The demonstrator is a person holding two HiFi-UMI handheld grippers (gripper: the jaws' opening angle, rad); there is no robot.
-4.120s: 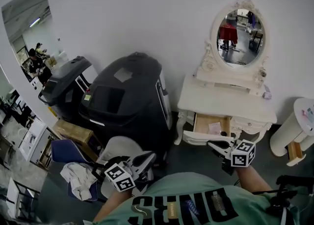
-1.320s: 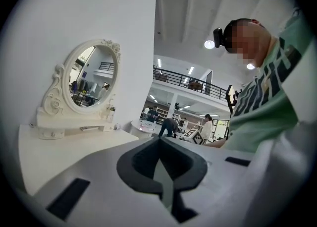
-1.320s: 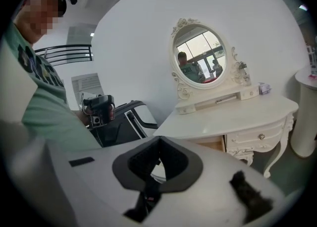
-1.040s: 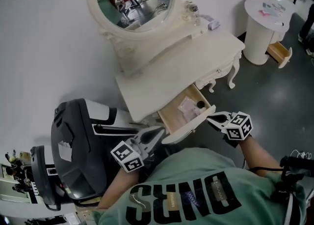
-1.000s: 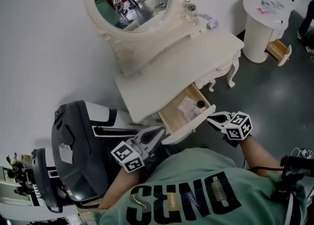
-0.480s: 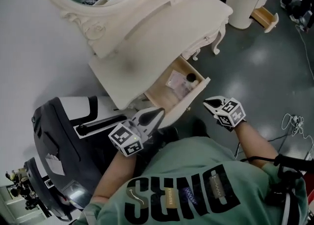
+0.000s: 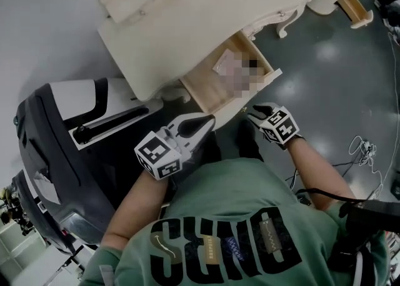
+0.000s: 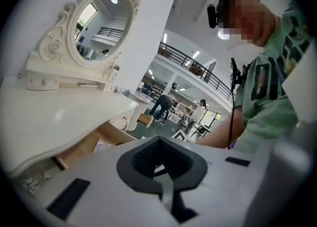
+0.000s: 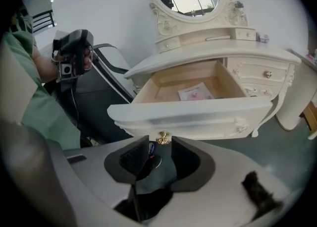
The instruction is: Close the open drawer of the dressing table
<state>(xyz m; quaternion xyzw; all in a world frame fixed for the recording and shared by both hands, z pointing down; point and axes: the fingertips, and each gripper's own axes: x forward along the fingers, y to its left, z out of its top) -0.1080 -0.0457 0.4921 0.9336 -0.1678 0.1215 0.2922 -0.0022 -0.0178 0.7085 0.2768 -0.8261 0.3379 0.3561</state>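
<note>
Drawer still out as I line up. The right gripper [image 9: 159, 144], shut 1 second ago, has just spread its jaws. It now sits just below and short of the small gold knob [image 9: 162, 137] at the middle of the drawer [image 9: 198, 117] front, with nothing between the pads. Both grippers have dropped toward the drawer since then, and the head view has closed in on it. The left gripper [image 8: 158, 139] has its jaws together and empty, held off to the drawer's left side, near but not touching. The drawer itself juts fully out from under the top of the dressing table [image 7: 206, 10], a sheet of paper [image 9: 194, 92] lying flat inside. As I read it, the approach is nearly done and the closing not begun. Open jaws at the knob suggest a pinch or a push on the front comes next.
</note>
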